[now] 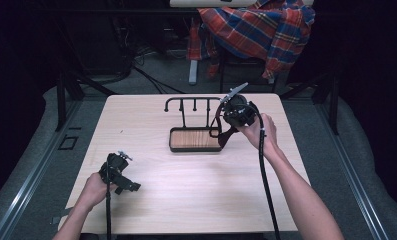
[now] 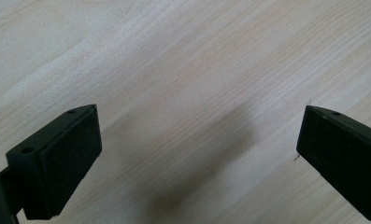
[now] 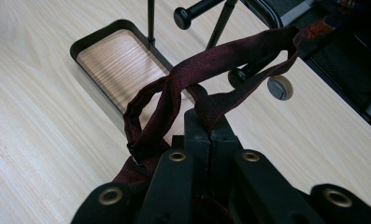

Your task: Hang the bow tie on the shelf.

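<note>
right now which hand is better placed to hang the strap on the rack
Right. The right gripper is already shut on the strap, right beside the rack and its pegs. The left gripper is open over bare table, well away from the rack.

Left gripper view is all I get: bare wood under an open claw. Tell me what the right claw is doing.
Observer: The right claw is shut on a dark red strap.
Operator: Say where that strap goes.
Observer: It runs up to the pegs of a black rack. I cannot tell whether it is hooked on one.
Operator: Place the rack for me.
Observer: It stands in a wood-floored tray mid-table, ahead and to the right of your left claw, which is well apart from it.
</note>
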A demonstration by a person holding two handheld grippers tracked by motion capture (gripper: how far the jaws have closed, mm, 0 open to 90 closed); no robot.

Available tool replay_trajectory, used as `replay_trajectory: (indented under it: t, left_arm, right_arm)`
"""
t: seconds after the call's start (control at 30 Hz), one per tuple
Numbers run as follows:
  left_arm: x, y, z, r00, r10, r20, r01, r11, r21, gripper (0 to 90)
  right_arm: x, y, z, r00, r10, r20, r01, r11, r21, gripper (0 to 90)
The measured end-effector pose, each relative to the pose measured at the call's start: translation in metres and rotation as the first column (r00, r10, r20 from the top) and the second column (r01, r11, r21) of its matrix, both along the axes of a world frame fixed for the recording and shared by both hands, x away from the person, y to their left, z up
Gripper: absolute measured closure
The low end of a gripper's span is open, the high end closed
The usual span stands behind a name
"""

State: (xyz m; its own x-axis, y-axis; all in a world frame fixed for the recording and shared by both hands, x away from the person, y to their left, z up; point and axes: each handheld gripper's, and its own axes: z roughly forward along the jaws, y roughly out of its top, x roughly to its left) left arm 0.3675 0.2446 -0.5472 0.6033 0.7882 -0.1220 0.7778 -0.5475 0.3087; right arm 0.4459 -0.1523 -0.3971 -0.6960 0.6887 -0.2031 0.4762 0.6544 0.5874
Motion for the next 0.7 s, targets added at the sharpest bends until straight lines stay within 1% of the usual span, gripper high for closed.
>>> replay_trajectory:
  t: [0.1,0.17,0.27,0.3,0.37,0.5,0.63,0.7]
  left_arm:
    - [0.000,0.000,0.000,1.0000,0.000,0.000,0.000,1.0000,-0.001,0.1]
    - [0.000,0.000,0.000,1.0000,0.000,0.000,0.000,1.0000,-0.001,0.1]
    - [0.000,0.000,0.000,1.0000,0.001,0.000,-0.001,1.0000,-0.001,0.1]
    - [0.000,0.000,0.000,1.0000,0.001,0.000,-0.001,1.0000,-0.001,0.1]
    - [0.000,0.000,0.000,1.0000,0.004,-0.002,-0.004,1.0000,-0.004,0.1]
    - [0.000,0.000,0.000,1.0000,0.005,-0.003,-0.005,1.0000,-0.004,0.1]
    - [0.000,0.000,0.000,1.0000,0.004,-0.003,-0.004,1.0000,-0.004,0.1]
    - [0.000,0.000,0.000,1.0000,0.001,-0.001,-0.001,1.0000,-0.002,0.1]
  right_arm:
    - [0.002,0.000,-0.001,1.0000,-0.005,-0.002,0.005,1.000,0.002,88.8]
    - [0.004,-0.001,-0.001,0.9999,-0.007,-0.012,0.007,1.000,-0.001,88.8]
    - [0.007,-0.001,-0.003,0.9998,-0.016,-0.012,0.016,1.000,0.009,88.8]
    - [0.008,-0.002,-0.003,0.9998,-0.017,-0.014,0.017,1.000,0.002,88.9]
    - [0.009,-0.002,-0.005,0.9996,-0.022,-0.017,0.022,1.000,0.015,88.8]
    - [0.012,-0.005,-0.007,0.9991,-0.032,-0.029,0.033,0.999,0.011,88.8]
    - [0.016,-0.008,-0.010,0.9980,-0.052,-0.037,0.053,0.998,0.024,88.8]
    - [0.017,-0.009,-0.011,0.9977,-0.052,-0.043,0.054,0.998,0.027,88.8]
